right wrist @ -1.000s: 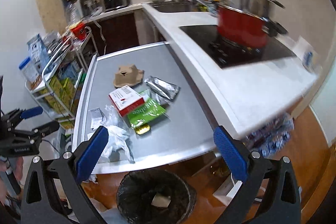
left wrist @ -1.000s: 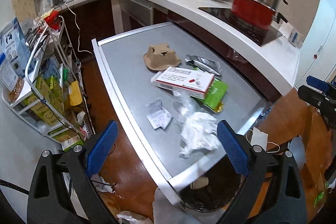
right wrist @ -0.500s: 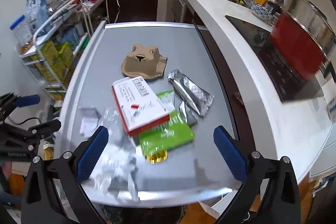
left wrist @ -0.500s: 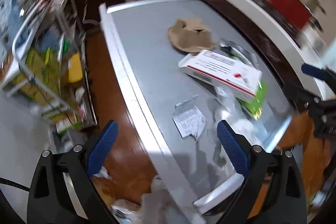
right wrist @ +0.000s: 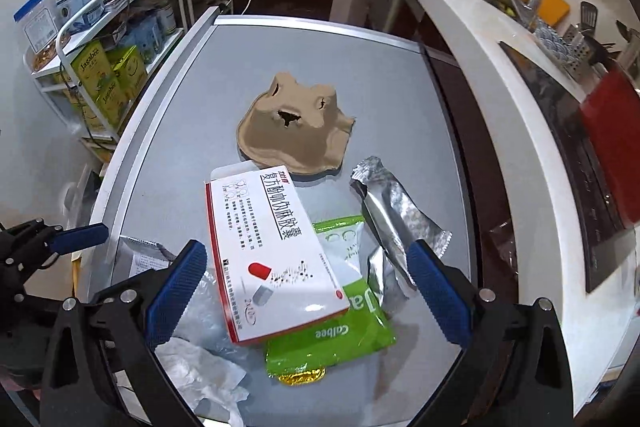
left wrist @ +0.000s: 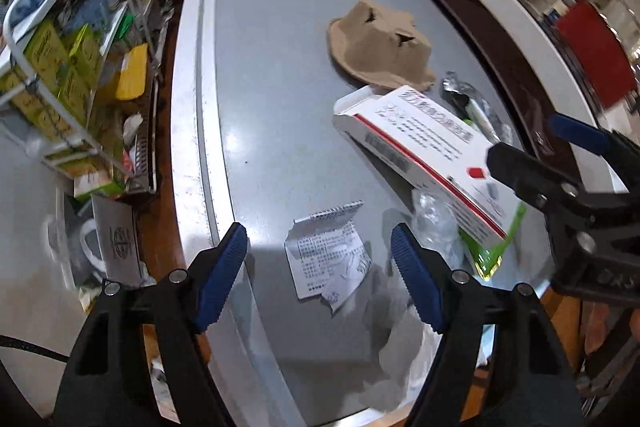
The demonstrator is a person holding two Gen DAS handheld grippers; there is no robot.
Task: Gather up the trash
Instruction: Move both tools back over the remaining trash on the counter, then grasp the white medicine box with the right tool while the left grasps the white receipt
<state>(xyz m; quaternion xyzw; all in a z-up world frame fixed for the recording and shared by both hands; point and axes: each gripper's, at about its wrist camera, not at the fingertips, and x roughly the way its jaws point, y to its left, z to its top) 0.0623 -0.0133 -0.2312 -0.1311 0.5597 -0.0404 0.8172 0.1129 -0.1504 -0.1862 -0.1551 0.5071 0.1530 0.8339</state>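
Note:
Trash lies on the grey table (left wrist: 264, 75). A folded paper leaflet (left wrist: 326, 251) lies straight ahead of my open, empty left gripper (left wrist: 318, 251). A white and red medicine box (right wrist: 272, 251) lies ahead of my open, empty right gripper (right wrist: 306, 271) and rests on a green snack bag (right wrist: 340, 335). The box also shows in the left wrist view (left wrist: 424, 151). A brown pulp cup tray (right wrist: 294, 131) lies farther back, a silver foil wrapper (right wrist: 396, 215) to the right, and crumpled clear plastic and white tissue (right wrist: 204, 359) at the near left.
A wire rack (right wrist: 100, 39) with green boxes stands left of the table. A white counter (right wrist: 492, 67) with a hob and a red pot (right wrist: 612, 147) runs along the right. The right gripper shows at the right of the left wrist view (left wrist: 568, 163).
Both grippers have moved down and closer to the table. The left one now hovers over the leaflet, the right one over the medicine box. The bin has left both views.

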